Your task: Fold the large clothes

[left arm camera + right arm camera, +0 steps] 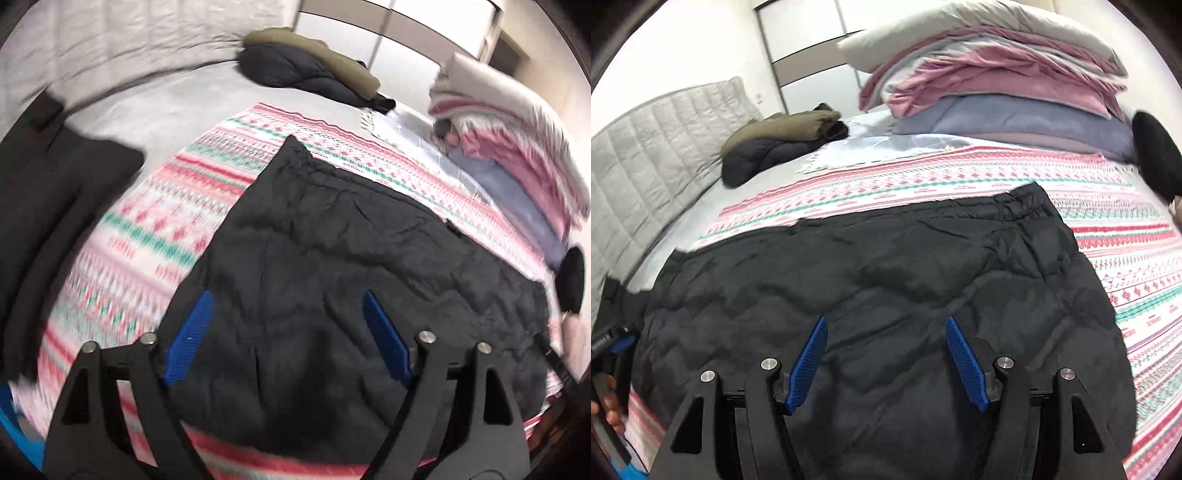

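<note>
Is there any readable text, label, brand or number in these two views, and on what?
None can be read.
White lettering on the black device at the left edge of the right wrist view: too blurred to read.
Black jacket: no label or logo visible.
Patterned blanket: woven motifs only, no letters that can be made out.
</note>
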`<state>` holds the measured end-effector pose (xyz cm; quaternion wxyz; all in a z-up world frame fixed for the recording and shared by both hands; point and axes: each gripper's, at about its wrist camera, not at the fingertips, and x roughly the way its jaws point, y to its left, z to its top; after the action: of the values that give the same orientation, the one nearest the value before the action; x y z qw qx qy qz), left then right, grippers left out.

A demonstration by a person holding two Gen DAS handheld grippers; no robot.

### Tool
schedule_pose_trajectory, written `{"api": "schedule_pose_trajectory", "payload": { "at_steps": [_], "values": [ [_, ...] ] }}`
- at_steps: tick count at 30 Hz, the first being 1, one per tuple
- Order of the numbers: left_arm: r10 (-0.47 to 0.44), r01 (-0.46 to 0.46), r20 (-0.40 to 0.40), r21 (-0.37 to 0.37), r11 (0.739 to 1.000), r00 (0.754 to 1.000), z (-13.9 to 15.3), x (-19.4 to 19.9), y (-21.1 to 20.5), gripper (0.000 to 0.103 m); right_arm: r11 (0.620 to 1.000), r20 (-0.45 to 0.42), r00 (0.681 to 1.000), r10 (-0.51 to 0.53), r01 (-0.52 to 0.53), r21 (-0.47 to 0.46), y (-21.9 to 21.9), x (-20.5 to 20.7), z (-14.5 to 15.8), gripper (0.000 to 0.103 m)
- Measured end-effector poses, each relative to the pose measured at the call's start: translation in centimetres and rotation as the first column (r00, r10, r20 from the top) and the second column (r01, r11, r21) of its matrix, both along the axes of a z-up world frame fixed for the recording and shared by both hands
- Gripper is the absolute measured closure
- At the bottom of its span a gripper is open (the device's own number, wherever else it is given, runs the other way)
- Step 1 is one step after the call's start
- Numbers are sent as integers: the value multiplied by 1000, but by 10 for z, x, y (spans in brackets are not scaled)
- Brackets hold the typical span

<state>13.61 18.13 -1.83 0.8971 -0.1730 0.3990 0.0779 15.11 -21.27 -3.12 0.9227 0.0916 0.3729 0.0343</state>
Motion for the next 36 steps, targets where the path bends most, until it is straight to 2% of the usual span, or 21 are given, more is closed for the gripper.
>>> {"api": "schedule_pose_trajectory", "payload": {
  "at_steps": [2, 3, 6, 9, 14, 15, 17, 20, 22, 28, 33, 36],
  "values": [
    [16, -16, -1, -38, 999, 1000, -5, -20, -1, 4, 999, 24, 999, 29, -29, -19, 9, -16, 7, 34],
    [13, -13, -1, -54, 998, 1000, -8, -24, -4, 3, 999, 36, 999, 41, -39, -31, 14, -26, 12, 31],
    [-39, 32, -82, -81, 996, 996, -22, -36, -6, 2, 987, 73, 993, 95, -84, -135, 32, -46, 12, 25],
    [-70, 49, -118, -172, 984, 991, -30, -40, -3, 2, 964, 53, 991, 120, -104, -244, 52, -48, 5, 25],
    [-55, 4, -171, -283, 959, 984, -53, -47, 5, 1, 969, 19, 991, 130, -123, -214, 60, -57, -2, 25],
    [-58, -2, -182, -313, 950, 982, -58, -47, 6, 1, 969, 16, 991, 130, -123, -213, 61, -57, -3, 25],
    [-69, -18, -196, -411, 911, 978, -72, -48, 10, 1, 967, 16, 991, 129, -122, -224, 64, -58, -4, 25],
    [-86, -2, -134, -553, 833, 987, -85, -48, 8, 1, 961, 18, 992, 127, -118, -252, 71, -59, -6, 25],
    [-69, 8, -81, -590, 807, 994, -91, -46, 5, 1, 959, 22, 992, 123, -114, -258, 74, -59, -6, 25],
    [-20, 39, 40, -591, 806, 999, -97, -31, -5, 1, 965, 4, 992, 123, -119, -236, 80, -56, -13, 25],
    [-2, 60, 109, -534, 844, 994, -100, -13, -15, 1, 966, -21, 994, 108, -110, -235, 82, -50, -23, 25],
    [4, 60, 122, -518, 853, 993, -101, -1, -16, 3, 968, -22, 996, 87, -90, -233, 81, -47, -27, 25]
  ]
}}
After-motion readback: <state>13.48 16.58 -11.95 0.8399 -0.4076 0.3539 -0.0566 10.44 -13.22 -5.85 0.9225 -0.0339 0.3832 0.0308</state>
